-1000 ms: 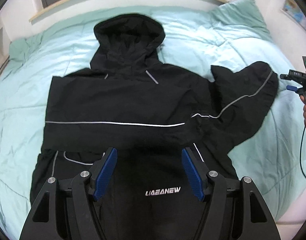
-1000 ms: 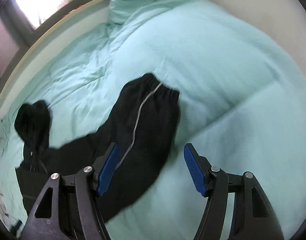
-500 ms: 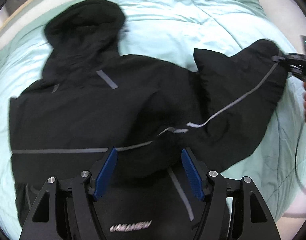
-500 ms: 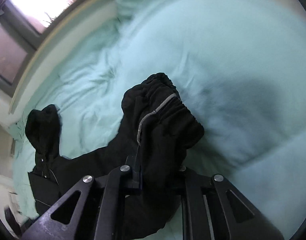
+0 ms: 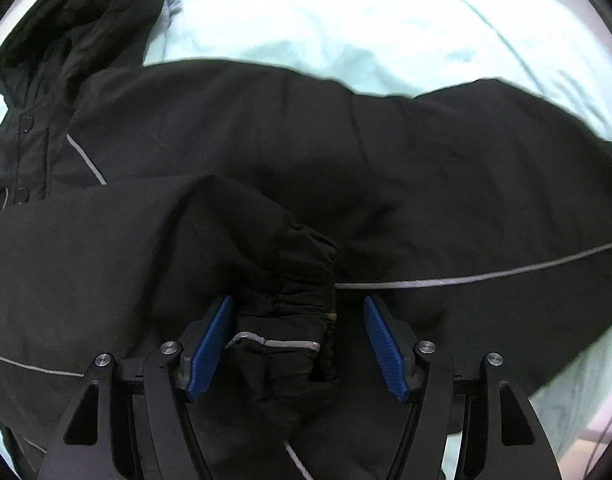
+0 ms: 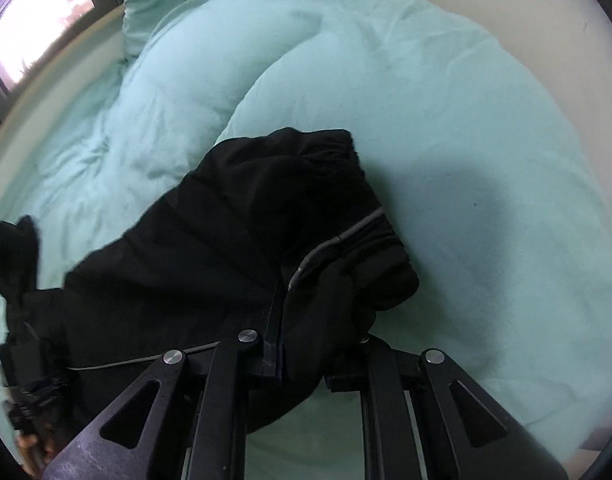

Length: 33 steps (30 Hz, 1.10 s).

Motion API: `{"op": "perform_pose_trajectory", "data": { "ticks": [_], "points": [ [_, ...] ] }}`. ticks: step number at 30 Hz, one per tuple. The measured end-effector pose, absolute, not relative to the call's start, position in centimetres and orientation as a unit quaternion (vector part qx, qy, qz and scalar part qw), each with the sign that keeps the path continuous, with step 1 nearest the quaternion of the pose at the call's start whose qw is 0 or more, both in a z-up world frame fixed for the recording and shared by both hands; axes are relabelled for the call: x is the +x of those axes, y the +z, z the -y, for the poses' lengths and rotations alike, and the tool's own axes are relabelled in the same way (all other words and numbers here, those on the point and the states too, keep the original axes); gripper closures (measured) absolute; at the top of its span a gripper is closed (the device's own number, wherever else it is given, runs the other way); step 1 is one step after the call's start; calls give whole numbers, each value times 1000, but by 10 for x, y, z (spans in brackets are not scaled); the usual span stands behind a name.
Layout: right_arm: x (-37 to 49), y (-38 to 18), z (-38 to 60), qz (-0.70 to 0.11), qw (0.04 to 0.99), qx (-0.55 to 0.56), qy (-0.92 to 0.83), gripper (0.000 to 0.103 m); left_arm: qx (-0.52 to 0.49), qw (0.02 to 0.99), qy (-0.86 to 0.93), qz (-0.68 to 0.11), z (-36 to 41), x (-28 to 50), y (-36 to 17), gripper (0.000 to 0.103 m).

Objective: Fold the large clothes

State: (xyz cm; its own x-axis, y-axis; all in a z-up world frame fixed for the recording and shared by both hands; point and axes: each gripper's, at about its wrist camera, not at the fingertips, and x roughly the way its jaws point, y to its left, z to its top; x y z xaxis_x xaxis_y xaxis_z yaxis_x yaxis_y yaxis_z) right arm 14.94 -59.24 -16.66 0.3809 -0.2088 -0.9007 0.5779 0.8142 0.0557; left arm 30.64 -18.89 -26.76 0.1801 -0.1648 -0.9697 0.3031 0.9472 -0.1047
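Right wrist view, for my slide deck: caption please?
Right gripper shut on the black jacket's sleeve cuff, lifted above the mint duvet.

We see daylight entering from the window, which blows out to white. The duvet glares pale in the left wrist view, while the black jacket swallows detail. Fisheye curvature bends the edges, a soft shadow darkens the bedding, and slight blur smears the jacket's outline.
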Motion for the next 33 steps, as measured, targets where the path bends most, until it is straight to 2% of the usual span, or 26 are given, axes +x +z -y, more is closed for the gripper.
{"op": "perform_pose_trajectory", "data": {
  "ticks": [4, 9, 17, 26, 33],
  "points": [
    [160, -126, 557, -479, 839, 153, -206, 88, 14, 782, -182, -596, 153, 290, -224, 34],
    [187, -90, 468, -460, 871, 118, -129, 89, -5, 814, -170, -555, 89, 266, -175, 34],
    [231, -82, 281, -466, 884, 30, -19, 89, -32, 846, -122, -519, -28, 235, -130, 34],
    [278, -104, 72, -485, 870, -46, 83, 89, -32, 855, -89, -511, -128, 202, -129, 34],
    [311, -144, -66, -522, 830, -86, 176, 89, -52, 850, -54, -521, -190, 199, -153, 34]
  ]
}}
